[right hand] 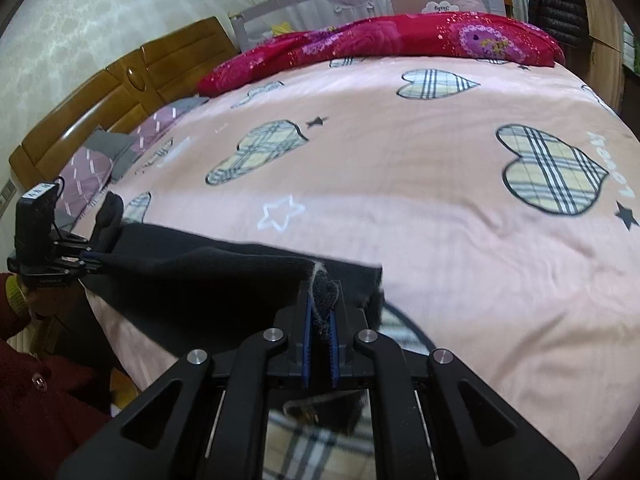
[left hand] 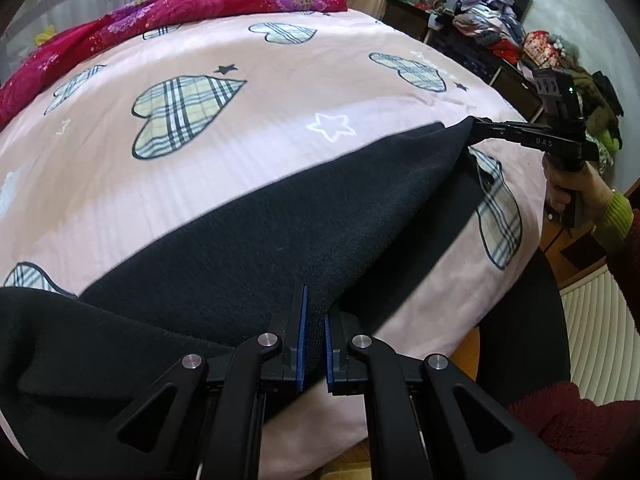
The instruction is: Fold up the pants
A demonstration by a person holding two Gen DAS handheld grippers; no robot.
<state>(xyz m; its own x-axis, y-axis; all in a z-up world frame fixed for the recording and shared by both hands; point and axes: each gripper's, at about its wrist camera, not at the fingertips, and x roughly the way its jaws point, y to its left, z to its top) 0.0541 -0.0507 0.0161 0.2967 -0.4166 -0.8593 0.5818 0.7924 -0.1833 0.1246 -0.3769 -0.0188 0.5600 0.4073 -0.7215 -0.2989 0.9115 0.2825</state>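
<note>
Black pants (left hand: pixel 260 232) lie stretched along the near edge of the bed, held up at two points. My left gripper (left hand: pixel 315 312) is shut on the pants' near edge, cloth pinched between its blue pads (left hand: pixel 303 344). My right gripper (right hand: pixel 321 312) is shut on the pants' (right hand: pixel 200 280) other end, a bunched hem sticking up between its fingers. The right gripper shows in the left wrist view (left hand: pixel 480 130) at the pants' far right corner. The left gripper shows in the right wrist view (right hand: pixel 90 258) at the far left. The cloth hangs taut between them.
The bed has a pink cover (left hand: pixel 280 80) with plaid hearts and stars. A red floral quilt (left hand: pixel 160 20) lies along the far side. A wooden headboard (right hand: pixel 100 100) is left. Piled clothes on furniture (left hand: pixel 492 16) and a radiator (left hand: pixel 592 320) are right.
</note>
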